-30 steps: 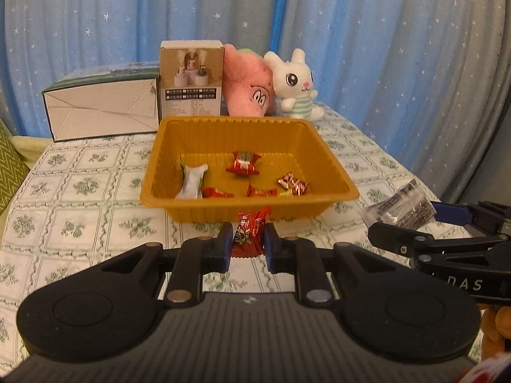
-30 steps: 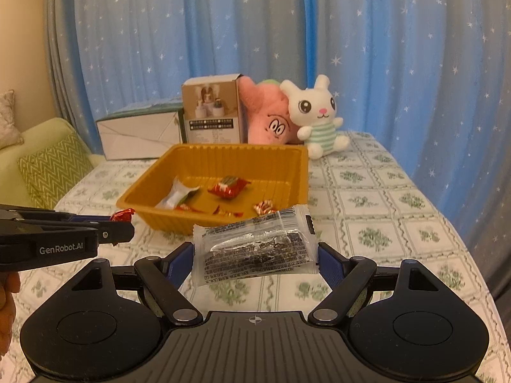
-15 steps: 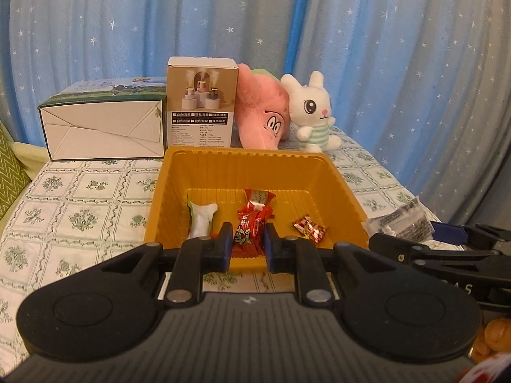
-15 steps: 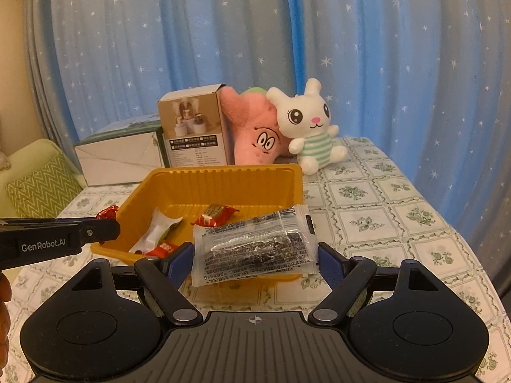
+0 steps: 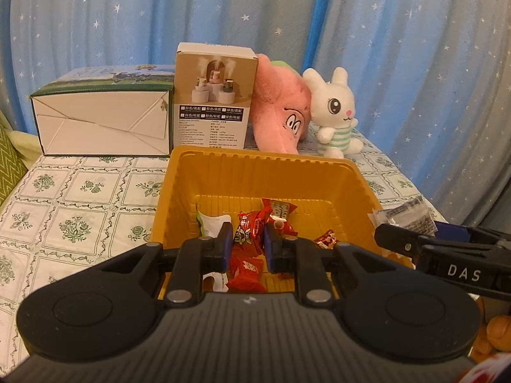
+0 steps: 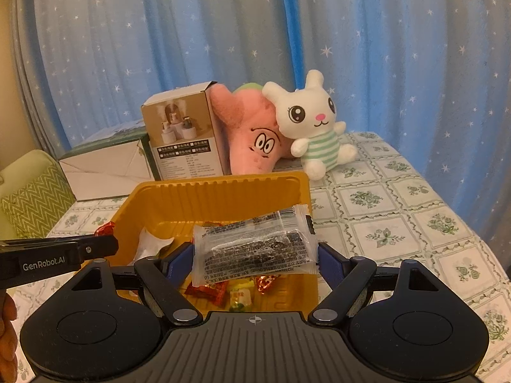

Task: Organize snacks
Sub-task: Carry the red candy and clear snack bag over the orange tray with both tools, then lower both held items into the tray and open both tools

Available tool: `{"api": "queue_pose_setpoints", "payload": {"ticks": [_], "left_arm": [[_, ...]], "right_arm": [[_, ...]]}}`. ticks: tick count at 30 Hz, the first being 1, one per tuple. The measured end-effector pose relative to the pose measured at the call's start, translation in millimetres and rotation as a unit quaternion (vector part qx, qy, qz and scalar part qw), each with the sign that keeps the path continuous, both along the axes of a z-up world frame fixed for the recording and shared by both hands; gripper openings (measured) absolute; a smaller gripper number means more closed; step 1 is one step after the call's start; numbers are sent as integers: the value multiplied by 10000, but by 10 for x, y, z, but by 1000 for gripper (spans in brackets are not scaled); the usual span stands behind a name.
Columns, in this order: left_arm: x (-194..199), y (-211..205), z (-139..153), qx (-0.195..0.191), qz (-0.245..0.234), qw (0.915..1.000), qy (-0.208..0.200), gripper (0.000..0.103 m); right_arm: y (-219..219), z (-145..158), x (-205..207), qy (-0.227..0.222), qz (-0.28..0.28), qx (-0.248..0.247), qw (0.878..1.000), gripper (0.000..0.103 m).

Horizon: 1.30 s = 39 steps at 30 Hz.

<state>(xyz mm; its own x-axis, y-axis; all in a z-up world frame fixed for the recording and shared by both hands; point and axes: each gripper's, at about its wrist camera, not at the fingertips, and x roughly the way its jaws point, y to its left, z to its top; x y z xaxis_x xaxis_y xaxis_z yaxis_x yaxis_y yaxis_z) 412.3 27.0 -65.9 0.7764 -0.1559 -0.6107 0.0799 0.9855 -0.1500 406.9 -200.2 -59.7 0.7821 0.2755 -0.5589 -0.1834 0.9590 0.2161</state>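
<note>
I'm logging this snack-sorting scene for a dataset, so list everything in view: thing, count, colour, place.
tray: one, orange-yellow, mid-table.
loose snacks: several, mostly red, one white and one yellow, lying in the tray.
red candy: one, held over the tray.
seaweed packet: one, clear with dark contents, held over the tray.
product box: one, tan, behind the tray.
flat carton: one, white and green, back left.
pink plush: one, behind the tray.
rabbit plush: one, white with a green-striped shirt, beside the pink plush.
tablecloth: white with green print.
curtain: blue with stars, behind the table.
cushion: green zigzag, far left.
left gripper: black, shut on the red candy.
right gripper: black, fingers clamping the seaweed packet.
</note>
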Motion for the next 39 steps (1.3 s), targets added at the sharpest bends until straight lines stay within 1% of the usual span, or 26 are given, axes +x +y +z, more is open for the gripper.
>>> {"api": "queue_pose_setpoints", "payload": {"ticks": [4, 12, 15, 16, 17, 18, 20, 21, 27, 34, 39], "left_arm": [[92, 29, -44, -139, -9, 9999, 77, 18], [180, -18, -106, -38, -129, 9998, 122, 18], [199, -31, -110, -152, -245, 9995, 136, 19], [203, -33, -112, -210, -280, 9993, 136, 21], [199, -33, -114, -216, -270, 9993, 130, 31], [192, -40, -113, -145, -233, 9996, 120, 36], [181, -43, -109, 7, -205, 9997, 92, 36], [177, -27, -105, 20, -170, 9998, 81, 36], [175, 109, -89, -82, 51, 9999, 72, 36], [172, 127, -89, -82, 57, 9999, 88, 36], [165, 119, -117, 35, 91, 9999, 107, 36]], "right_arm": [[20, -44, 88, 97, 8, 87, 9999, 81], [23, -77, 172, 140, -50, 95, 9998, 81], [13, -96, 180, 174, -84, 99, 9998, 81], [10, -103, 181, 188, -92, 101, 9997, 81], [7, -108, 182, 196, -97, 102, 9997, 81], [4, -110, 183, 200, -105, 100, 9997, 81], [-3, -107, 183, 197, -134, 108, 9997, 81], [-6, -103, 185, 192, -142, 116, 9996, 81], [-1, -111, 191, 210, -118, 171, 9996, 81], [5, -112, 184, 179, -50, 289, 9994, 81], [-9, -117, 191, 200, -48, 448, 9988, 81]]}}
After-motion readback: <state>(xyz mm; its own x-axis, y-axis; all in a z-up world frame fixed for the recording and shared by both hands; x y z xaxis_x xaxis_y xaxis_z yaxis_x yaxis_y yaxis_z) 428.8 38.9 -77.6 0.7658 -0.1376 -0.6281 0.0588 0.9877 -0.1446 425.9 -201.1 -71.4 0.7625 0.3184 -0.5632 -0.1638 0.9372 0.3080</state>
